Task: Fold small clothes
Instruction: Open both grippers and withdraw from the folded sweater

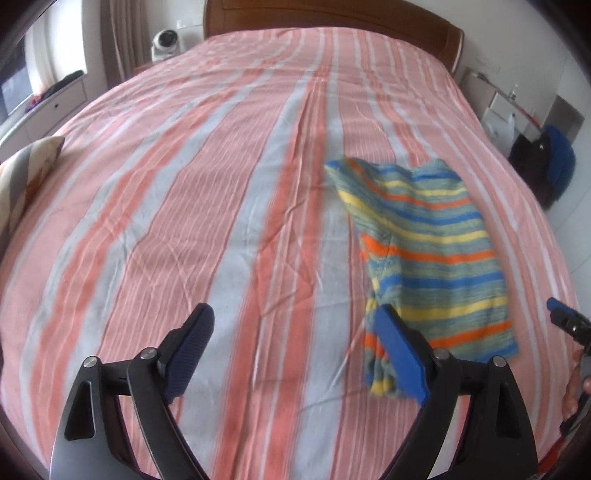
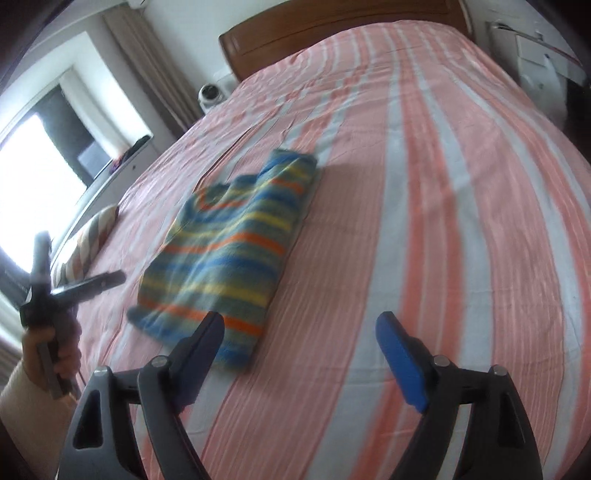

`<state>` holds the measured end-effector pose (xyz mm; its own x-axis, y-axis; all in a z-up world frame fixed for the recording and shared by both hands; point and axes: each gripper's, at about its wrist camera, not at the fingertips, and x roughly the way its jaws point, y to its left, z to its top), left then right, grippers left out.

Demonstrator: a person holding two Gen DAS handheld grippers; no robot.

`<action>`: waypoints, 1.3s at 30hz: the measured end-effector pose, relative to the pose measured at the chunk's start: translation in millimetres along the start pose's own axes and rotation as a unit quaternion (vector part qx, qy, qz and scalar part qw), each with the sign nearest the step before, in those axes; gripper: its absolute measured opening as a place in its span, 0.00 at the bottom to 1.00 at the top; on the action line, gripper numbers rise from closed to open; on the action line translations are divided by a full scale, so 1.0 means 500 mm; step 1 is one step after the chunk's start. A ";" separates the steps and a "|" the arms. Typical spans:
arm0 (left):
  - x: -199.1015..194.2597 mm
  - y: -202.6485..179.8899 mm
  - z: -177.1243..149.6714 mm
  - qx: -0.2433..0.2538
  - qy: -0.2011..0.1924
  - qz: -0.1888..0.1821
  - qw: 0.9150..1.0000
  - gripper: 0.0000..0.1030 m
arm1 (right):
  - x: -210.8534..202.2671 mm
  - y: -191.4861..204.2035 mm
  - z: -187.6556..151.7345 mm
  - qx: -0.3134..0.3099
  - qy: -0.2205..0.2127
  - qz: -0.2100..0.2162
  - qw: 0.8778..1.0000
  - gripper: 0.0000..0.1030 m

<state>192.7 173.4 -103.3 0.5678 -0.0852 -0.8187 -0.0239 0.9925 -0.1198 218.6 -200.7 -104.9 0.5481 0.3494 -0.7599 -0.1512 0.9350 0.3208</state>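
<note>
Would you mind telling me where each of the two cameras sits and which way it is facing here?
Left wrist: on the left gripper, looking along the bed towards the headboard; its open fingers show, with the right gripper at the frame's right edge.
Right wrist: on the right gripper, tilted, facing the headboard; its open fingers show, with the left hand holding the left gripper.
Shared: the striped sweater and the pillow.

Left gripper point(image 1: 295, 343) jaws spread wide, right gripper point(image 2: 303, 347) likewise — both empty (hand-held), hovering apart
</note>
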 end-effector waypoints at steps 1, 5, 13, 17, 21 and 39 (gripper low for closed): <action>0.009 0.001 -0.004 -0.004 0.004 0.000 1.000 0.88 | 0.003 -0.005 -0.002 0.002 0.001 -0.003 1.000 0.85; 0.022 0.011 -0.021 -0.025 0.017 -0.017 0.999 0.88 | 0.031 -0.020 -0.021 0.011 0.026 -0.013 1.000 0.85; -0.003 0.016 -0.084 -0.027 -0.005 -0.011 1.000 0.88 | 0.019 -0.031 -0.085 -0.013 0.004 -0.041 0.999 0.85; 0.014 0.043 -0.121 -0.061 -0.004 -0.009 0.998 0.89 | 0.026 -0.060 -0.127 -0.014 -0.026 -0.034 0.999 0.87; 0.009 0.032 -0.147 -0.051 -0.041 0.010 0.998 0.91 | 0.032 -0.061 -0.130 -0.019 -0.029 -0.030 0.999 0.91; 0.021 0.017 -0.165 -0.028 -0.060 0.022 0.998 0.99 | 0.036 -0.059 -0.135 -0.023 -0.035 -0.020 0.999 0.95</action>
<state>130.5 173.6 -159.1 0.6599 -0.0279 -0.7508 -0.0949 0.9882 -0.1202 177.3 -217.9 -166.4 0.6107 0.3082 -0.7295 -0.1655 0.9505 0.2630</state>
